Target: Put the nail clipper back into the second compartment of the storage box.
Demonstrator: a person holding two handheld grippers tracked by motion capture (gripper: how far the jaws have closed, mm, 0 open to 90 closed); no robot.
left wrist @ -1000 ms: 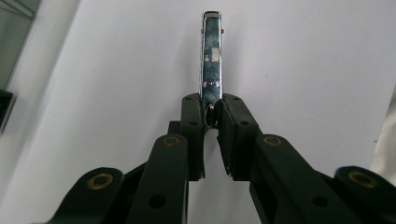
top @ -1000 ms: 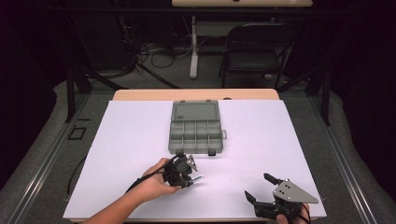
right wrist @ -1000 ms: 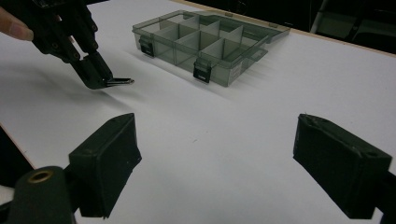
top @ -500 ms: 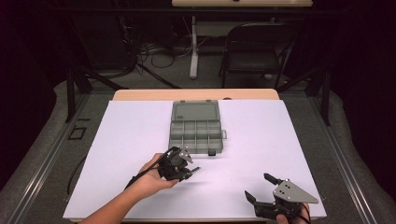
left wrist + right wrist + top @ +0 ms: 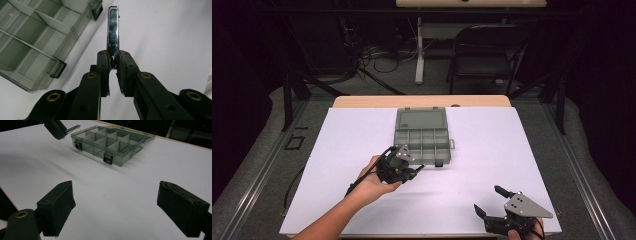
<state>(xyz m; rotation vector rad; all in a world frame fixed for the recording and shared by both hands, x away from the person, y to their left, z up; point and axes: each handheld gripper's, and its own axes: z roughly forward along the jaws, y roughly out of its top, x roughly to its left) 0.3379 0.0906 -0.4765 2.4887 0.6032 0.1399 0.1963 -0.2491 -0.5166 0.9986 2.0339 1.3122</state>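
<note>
My left hand-held gripper (image 5: pixel 113 65) pinching chrome clip (image 5: pixel 113 30), compartment box (image 5: pixel 422 136) at its 1 o'clock. My right hand-held gripper (image 5: pixel 123 207) spread wide, nothing between, above tabletop (image 5: pixel 522 150).

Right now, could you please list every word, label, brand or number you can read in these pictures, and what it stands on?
No text can be read.
The metal clip held in the left gripper bears tiny stamped marks, too small and blurred to read.
The compartment box shows no label.
</note>
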